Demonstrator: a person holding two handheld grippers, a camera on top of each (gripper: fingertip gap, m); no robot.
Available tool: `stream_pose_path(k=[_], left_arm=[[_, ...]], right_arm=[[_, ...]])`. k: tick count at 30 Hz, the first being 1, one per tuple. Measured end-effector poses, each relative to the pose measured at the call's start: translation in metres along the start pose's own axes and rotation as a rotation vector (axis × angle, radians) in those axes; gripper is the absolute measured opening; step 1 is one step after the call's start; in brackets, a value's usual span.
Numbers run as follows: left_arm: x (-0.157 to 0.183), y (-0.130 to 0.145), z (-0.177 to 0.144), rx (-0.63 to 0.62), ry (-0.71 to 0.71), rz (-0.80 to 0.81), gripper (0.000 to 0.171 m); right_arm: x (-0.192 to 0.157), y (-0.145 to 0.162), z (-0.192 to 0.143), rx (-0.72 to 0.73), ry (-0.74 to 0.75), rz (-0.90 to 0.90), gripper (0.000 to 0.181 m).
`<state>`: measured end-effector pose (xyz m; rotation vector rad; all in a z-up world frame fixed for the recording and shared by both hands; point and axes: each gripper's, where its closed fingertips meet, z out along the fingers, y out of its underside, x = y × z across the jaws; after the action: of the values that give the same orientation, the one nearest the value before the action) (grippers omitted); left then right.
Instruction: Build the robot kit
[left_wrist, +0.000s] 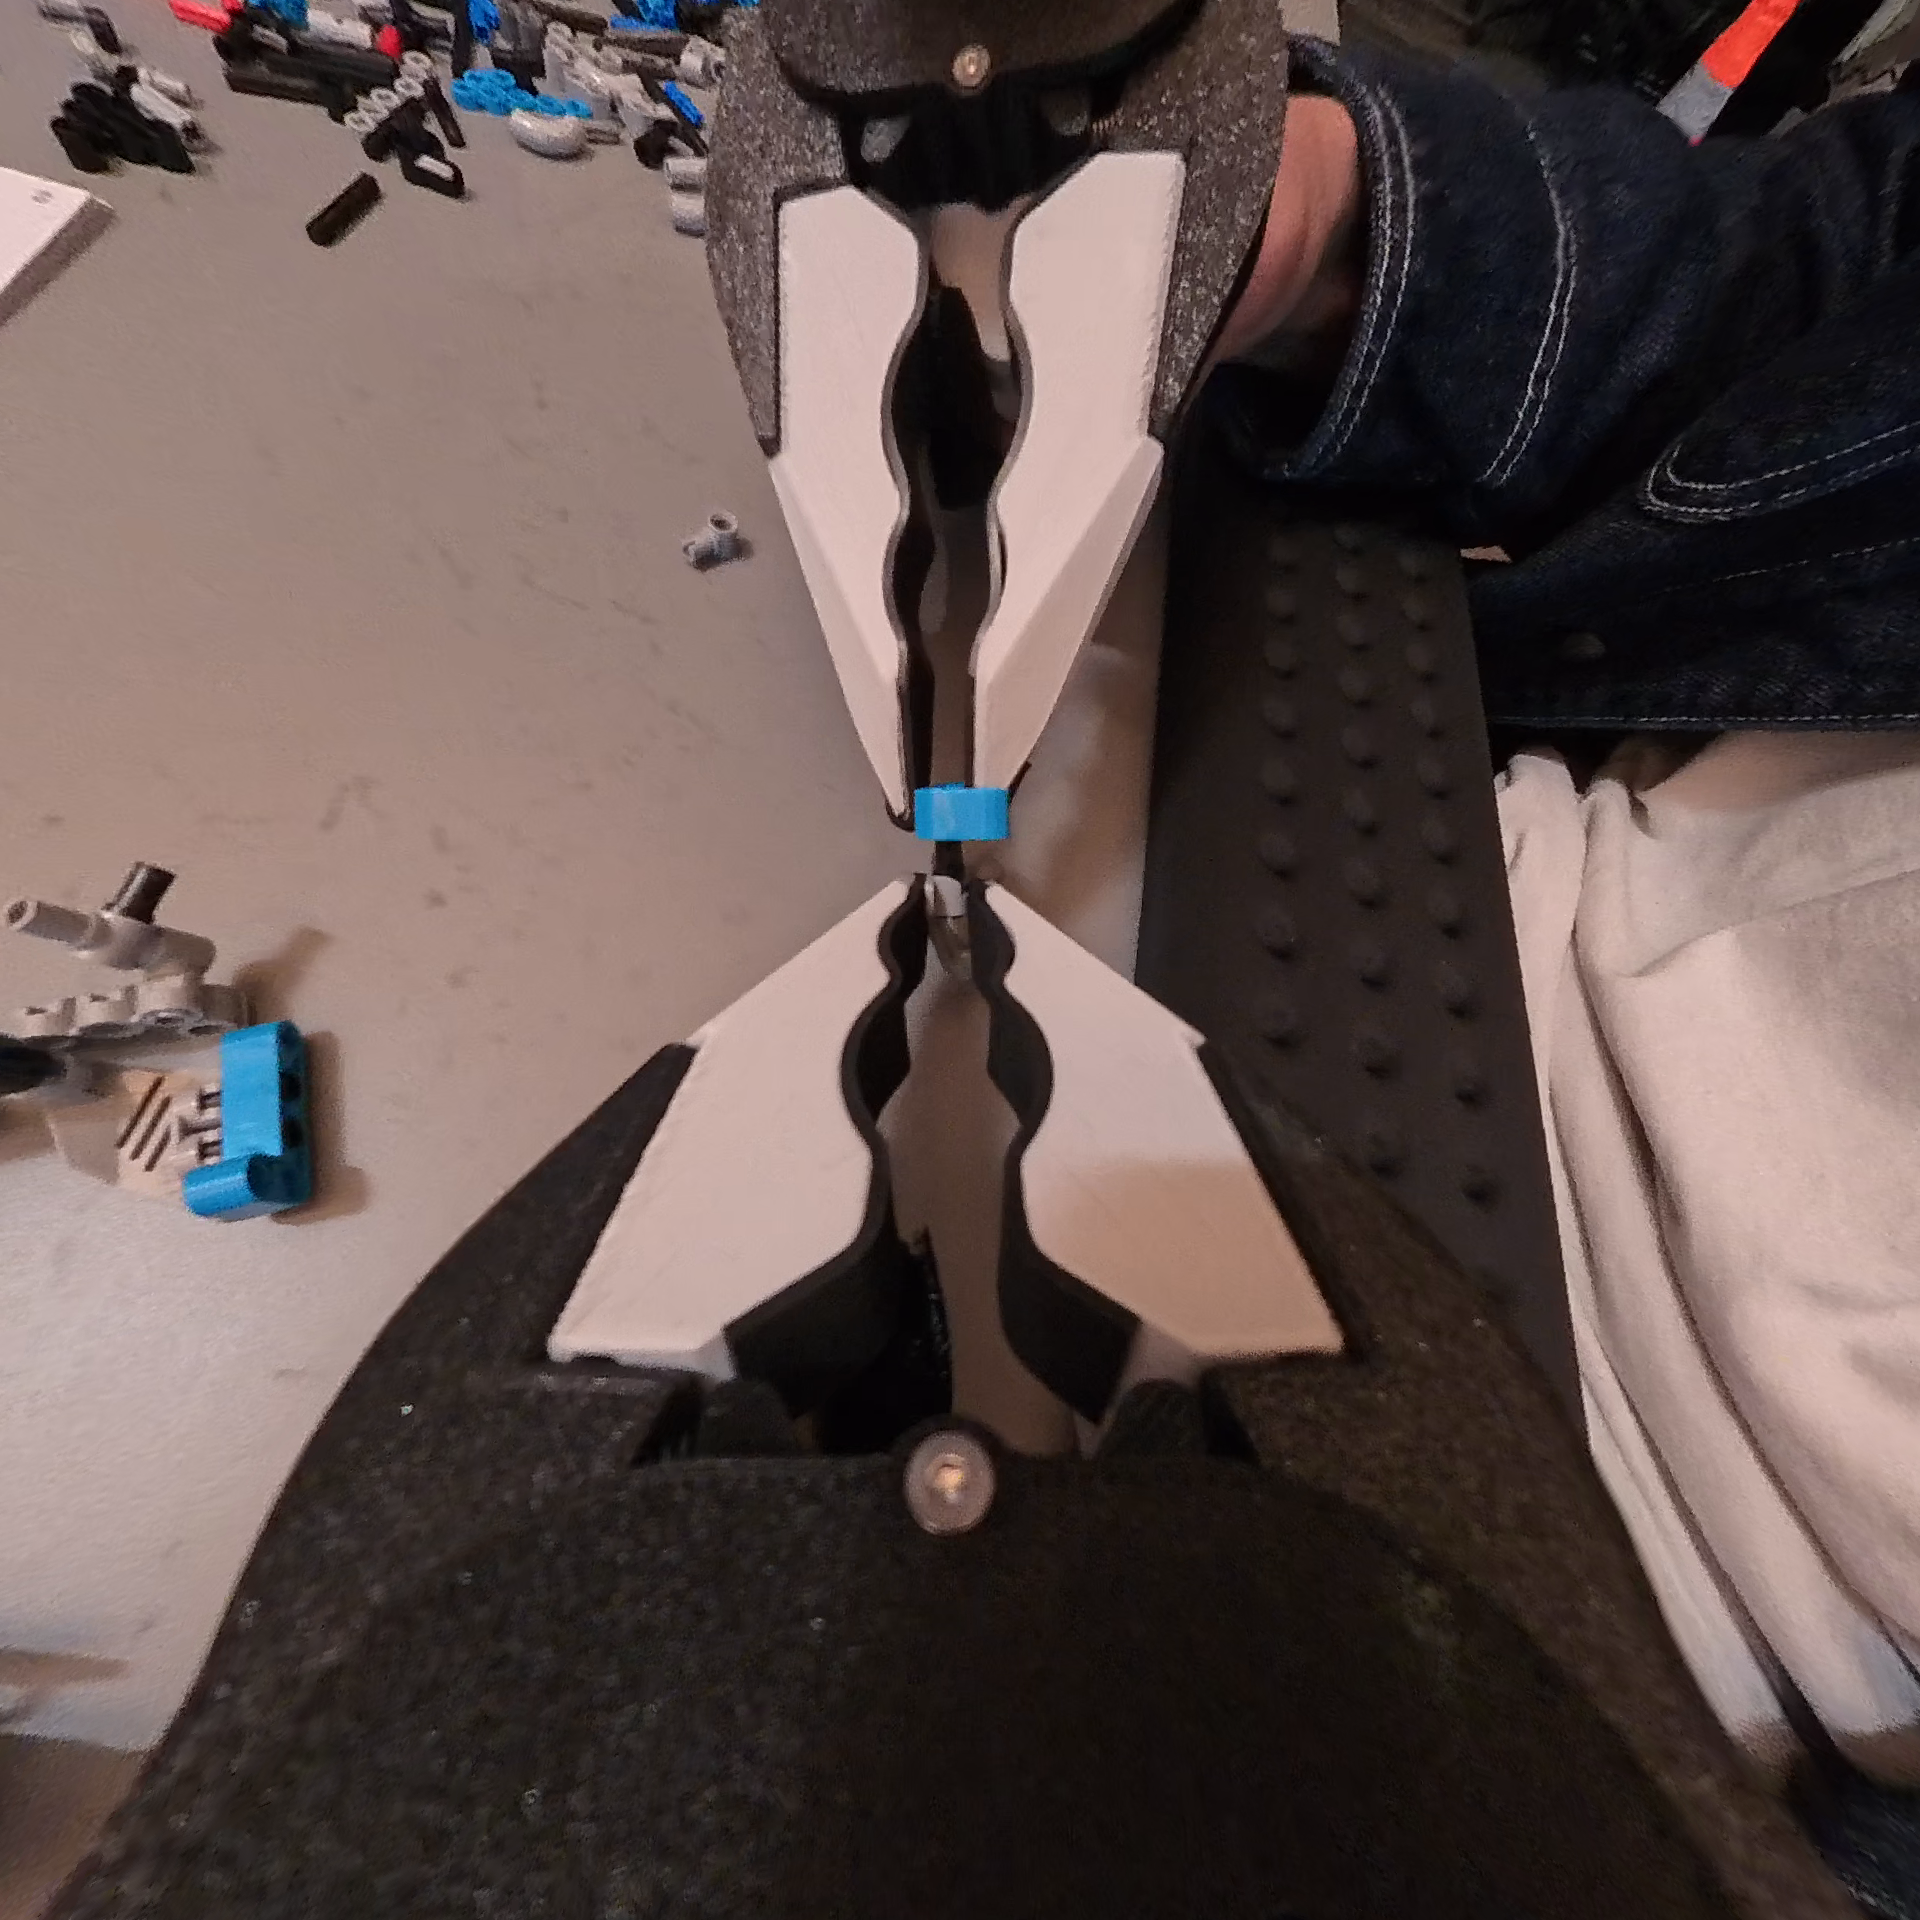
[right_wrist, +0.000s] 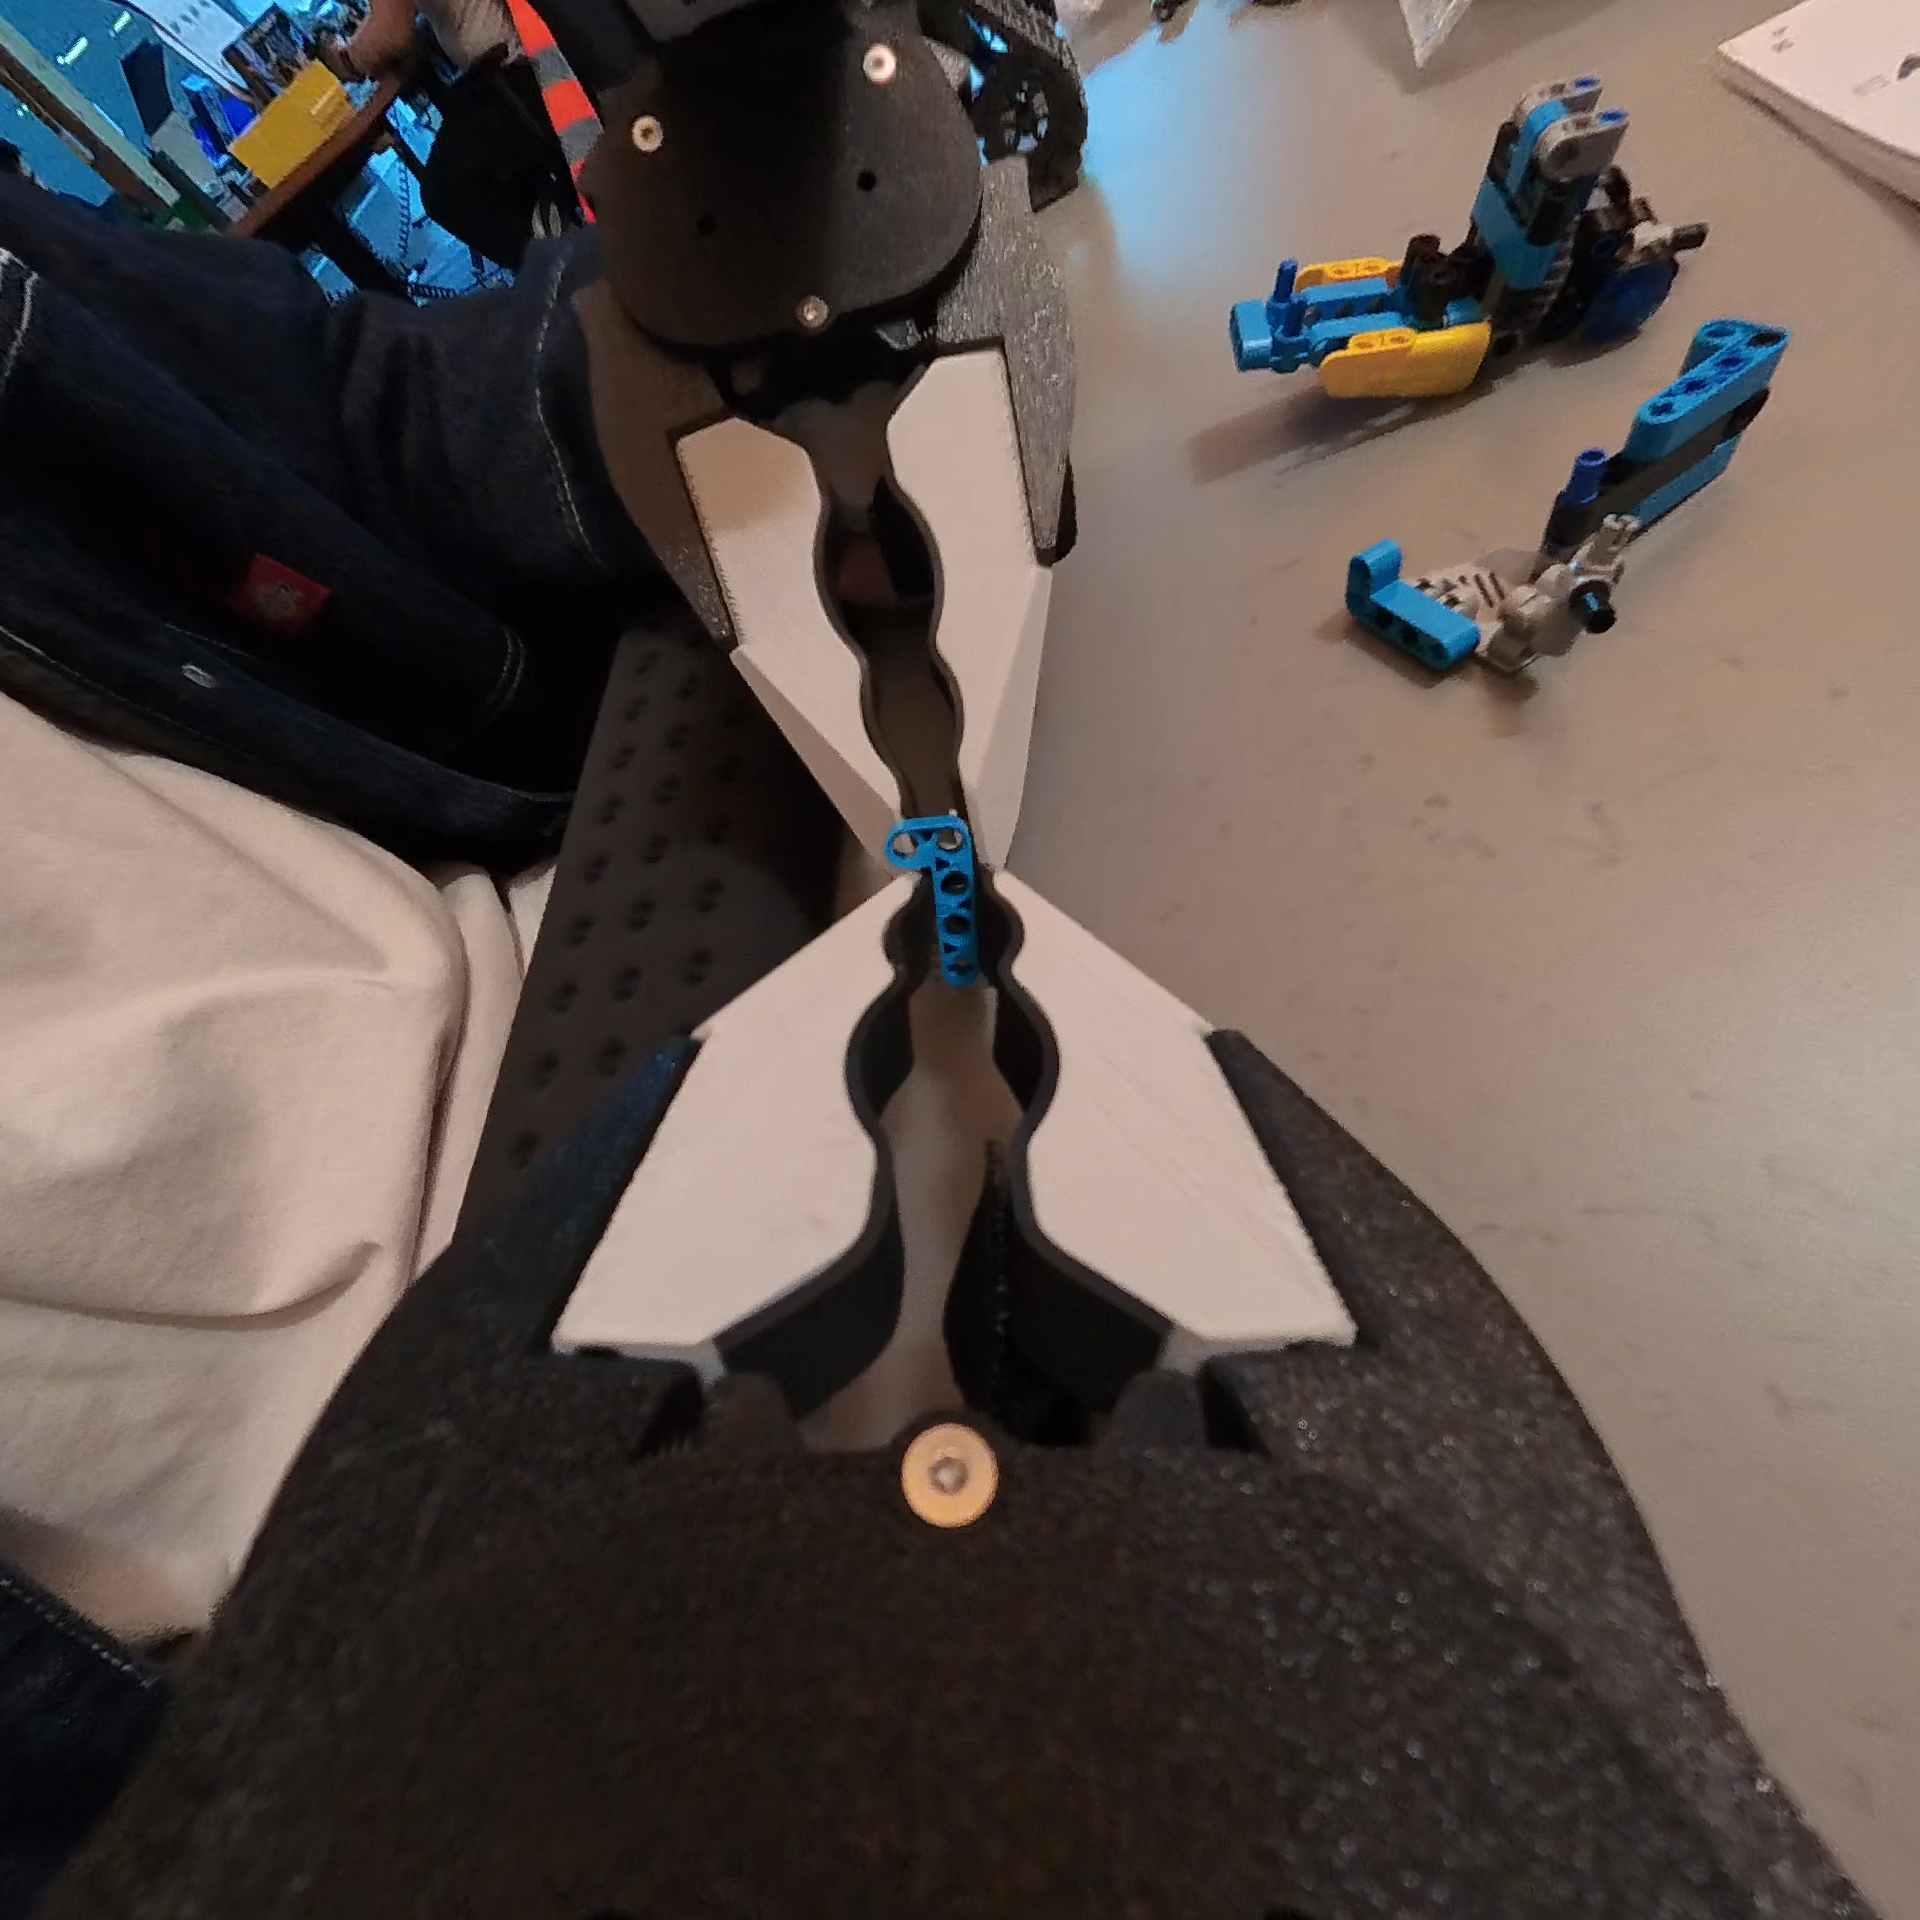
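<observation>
Grippers are seen tip to tip in both views, above a grey table (left_wrist: 416, 644). In the left wrist view, the left gripper (left_wrist: 945, 904) comes up from the bottom edge, and its white fingers are closed on a small grey piece (left_wrist: 948, 920) that is pinched between the tips. Opposite, the right gripper (left_wrist: 961, 805) comes down from the top edge and is clamped on a blue beam (left_wrist: 961, 810), which is seen here end-on, just above the grey piece; whether the two parts touch cannot be told. A dark denim sleeve (left_wrist: 1621, 343) is seen on the right, behind the right gripper, and a black dotted strip (left_wrist: 1351, 831) runs beside the fingers. A blue and grey model (left_wrist: 187, 1060) lies on the table at the left, and a heap of loose black, grey and blue parts (left_wrist: 416, 73) lies at the far edge. In the right wrist view, the right gripper (right_wrist: 951, 935) rises from the bottom, and the blue beam (right_wrist: 951, 914), an L-shaped one with holes, is held between its fingertips, with the short arm pointing left at the top. The left gripper (right_wrist: 940, 810) comes down from above and its tips are just at the top of the beam. On the table at the right, a blue and yellow model (right_wrist: 1455, 291) is standing, and nearer a blue and grey model (right_wrist: 1558, 520) is lying.
</observation>
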<state>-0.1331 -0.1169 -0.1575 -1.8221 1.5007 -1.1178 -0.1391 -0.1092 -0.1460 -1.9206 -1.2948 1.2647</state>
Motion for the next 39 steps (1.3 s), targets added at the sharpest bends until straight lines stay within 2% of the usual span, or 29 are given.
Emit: stream_pose_path(k=[6, 9, 12, 20, 26, 29, 30, 31, 32, 34, 36, 39], left_arm=[[-0.007, 0.004, 0.002, -0.027, -0.036, -0.018, 0.007], [-0.01, -0.001, -0.002, 0.013, -0.024, -0.063, 0.007], [-0.012, -0.003, -0.005, 0.029, -0.022, -0.085, 0.007], [-0.015, 0.014, -0.001, -0.072, -0.05, -0.078, 0.007], [-0.007, 0.021, -0.001, -0.133, -0.059, 0.062, 0.008], [-0.01, 0.021, -0.001, -0.204, -0.139, 0.171, 0.007], [-0.019, 0.014, -0.003, -0.186, -0.213, 0.18, 0.007], [-0.025, -0.003, -0.008, -0.09, -0.253, 0.142, 0.007], [-0.026, -0.025, -0.016, 0.059, -0.24, 0.033, 0.007], [-0.02, -0.071, -0.04, 0.388, -0.087, -0.217, 0.007], [-0.017, -0.098, -0.061, 0.644, 0.078, -0.374, 0.006], [-0.016, -0.105, -0.065, 0.768, 0.217, -0.479, 0.007]], right_arm=[[0.006, 0.006, 0.0, -0.006, 0.022, -0.013, 0.007], [0.011, 0.019, 0.002, -0.065, 0.005, 0.057, 0.007], [0.011, 0.017, 0.003, -0.056, 0.01, 0.051, 0.007], [0.017, 0.014, -0.002, -0.018, 0.013, 0.12, 0.007], [0.02, 0.01, -0.005, 0.012, 0.01, 0.147, 0.007], [0.02, 0.009, -0.004, 0.012, 0.009, 0.144, 0.007], [0.021, 0.004, -0.007, 0.044, 0.021, 0.141, 0.007], [0.023, -0.006, -0.012, 0.103, 0.039, 0.149, 0.007], [0.023, -0.022, -0.022, 0.21, 0.036, 0.174, 0.007], [0.012, -0.062, -0.048, 0.487, -0.074, 0.272, 0.007], [0.005, -0.079, -0.063, 0.643, -0.165, 0.343, 0.006], [-0.007, -0.092, -0.068, 0.753, -0.284, 0.401, 0.006]])
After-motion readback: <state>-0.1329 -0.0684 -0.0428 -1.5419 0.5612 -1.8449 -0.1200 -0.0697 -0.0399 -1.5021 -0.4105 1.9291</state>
